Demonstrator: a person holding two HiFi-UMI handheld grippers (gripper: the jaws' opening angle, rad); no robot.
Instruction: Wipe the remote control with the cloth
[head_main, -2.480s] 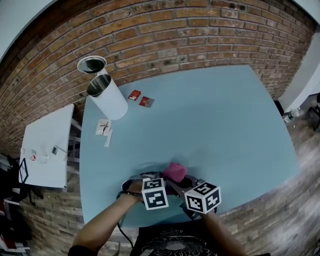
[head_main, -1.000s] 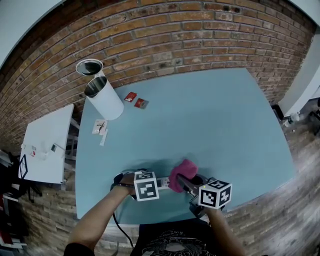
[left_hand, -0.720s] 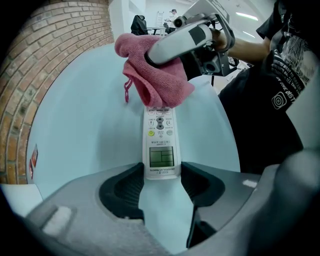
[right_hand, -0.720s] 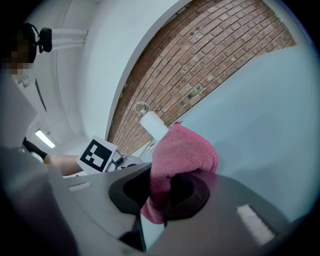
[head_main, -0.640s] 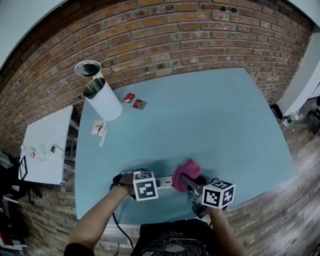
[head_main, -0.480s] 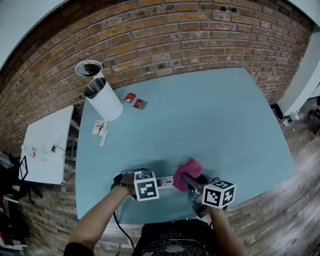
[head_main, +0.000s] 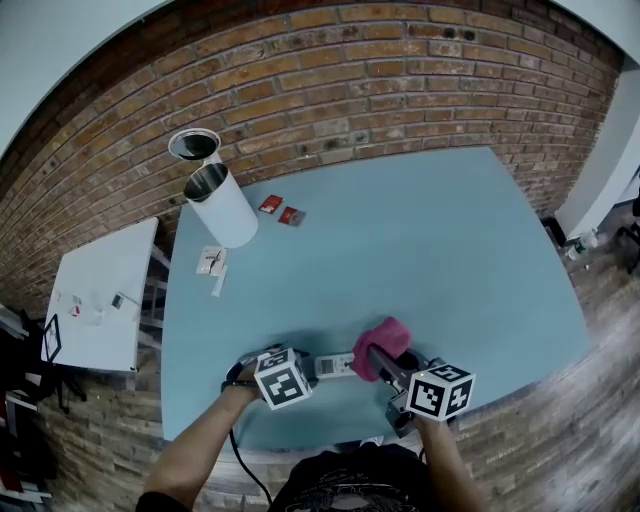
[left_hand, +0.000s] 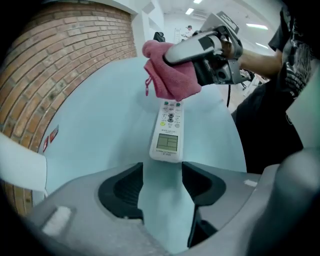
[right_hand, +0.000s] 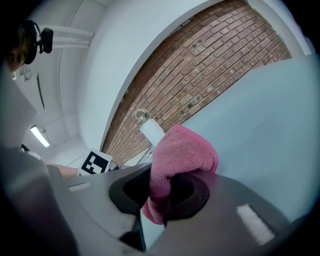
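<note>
Pink and fluffy, the cloth (right_hand: 182, 150) is bunched into a soft lump, and the right gripper (right_hand: 167, 192) squeezes it tight between its dark jaws. That gripper's own view shows the pinch up close, with one end of the cloth hanging down below the jaws.

Only the left gripper view shows the remote control (left_hand: 169, 131) well. It is a long, smooth white bar with a small grey screen and little round buttons, lying flat on the blue table (left_hand: 100, 125). The cloth (left_hand: 170, 80) covers its far end, held there by the right gripper (left_hand: 200, 50). The left gripper (left_hand: 162, 182) has its jaws wide apart, and they have just been opening. Only bare table shows between them. The near end of the remote control lies just past their tips.

The head view shows the whole table (head_main: 450, 250) from above. The remote control (head_main: 335, 364) is a small white strip near the front edge, between the left gripper (head_main: 305, 368) and the cloth (head_main: 380, 335) in the right gripper (head_main: 375, 355). Far back by the rough brick wall (head_main: 330, 80) stands a round white tin (head_main: 225, 205), with two small red packets (head_main: 280, 210) near it.
</note>
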